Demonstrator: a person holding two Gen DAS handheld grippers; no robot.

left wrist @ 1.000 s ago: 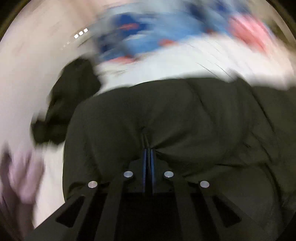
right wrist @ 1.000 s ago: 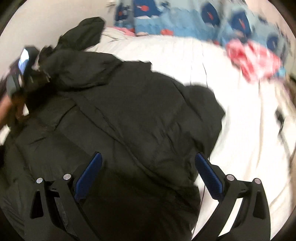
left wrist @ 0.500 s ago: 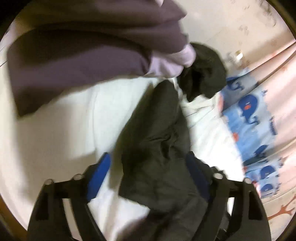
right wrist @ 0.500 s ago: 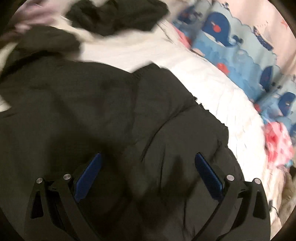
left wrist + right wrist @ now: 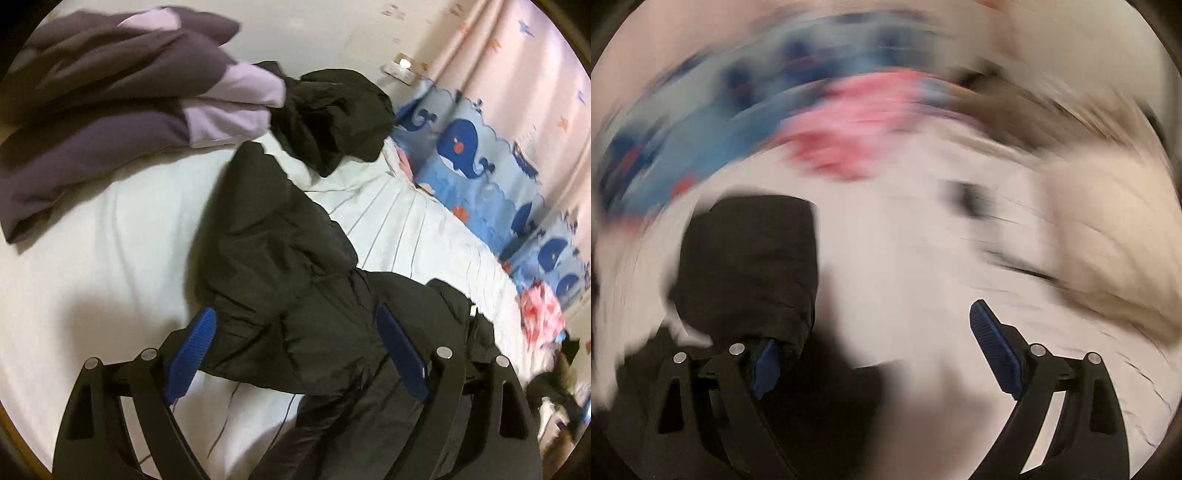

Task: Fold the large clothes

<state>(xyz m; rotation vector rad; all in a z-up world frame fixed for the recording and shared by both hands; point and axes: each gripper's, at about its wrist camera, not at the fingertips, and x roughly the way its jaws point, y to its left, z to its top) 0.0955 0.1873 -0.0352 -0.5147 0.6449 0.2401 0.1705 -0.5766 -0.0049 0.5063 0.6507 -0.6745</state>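
A black padded jacket (image 5: 280, 266) lies crumpled on the white bed sheet (image 5: 92, 240), one sleeve reaching away toward the wall. My left gripper (image 5: 295, 314) hovers just over the jacket's near bulk. Its jaws are opening, the fabric lies below and between the blue pads, and neither pad presses on it. The right wrist view is badly blurred by motion. My right gripper (image 5: 875, 325) stands wide with its jaws closing. A dark part of the jacket (image 5: 750, 251) covers the left pad's tip, and bare sheet (image 5: 905, 258) fills the rest of the gap.
A purple and lilac quilt (image 5: 110, 110) is bunched at the far left. A second black garment (image 5: 332, 114) sits by the wall. A blue whale-print cloth (image 5: 480, 155) lines the bed's far side, with a pink cloth (image 5: 541, 314) near it. A blurred cream shape (image 5: 1108, 240) is at right.
My left gripper went from shut on jacket fabric to open, and its view swung toward the sleeve and quilt. The right gripper swept off the jacket's middle to its edge.
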